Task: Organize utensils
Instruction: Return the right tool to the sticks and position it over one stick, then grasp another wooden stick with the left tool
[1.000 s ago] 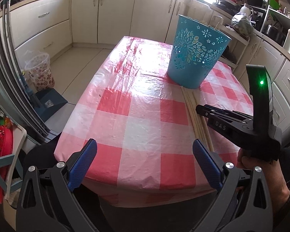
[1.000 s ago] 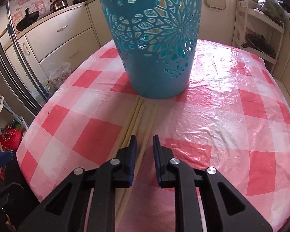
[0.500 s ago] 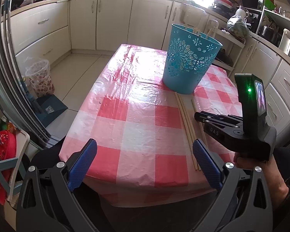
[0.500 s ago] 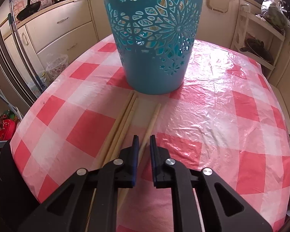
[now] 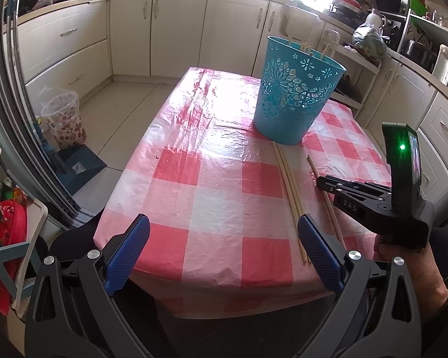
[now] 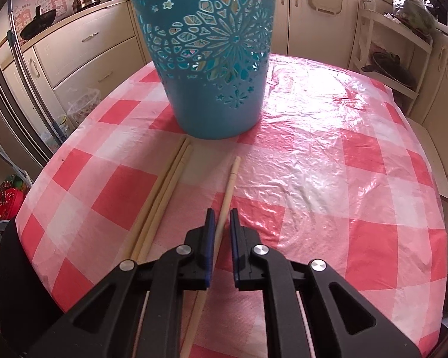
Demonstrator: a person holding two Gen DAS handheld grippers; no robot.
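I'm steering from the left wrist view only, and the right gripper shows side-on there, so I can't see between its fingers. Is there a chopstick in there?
Observer: Yes. In the right wrist view the right gripper has one chopstick between its pads, with the jaws closed on it.
Operator: Did it catch the other two as well?
Observer: No. The other two chopsticks lie side by side on the tablecloth, outside its left pad.
Operator: Where along the stick is the grip?
Observer: Partway along. A long stretch points ahead towards the blue bucket, and the rest runs back under the gripper.
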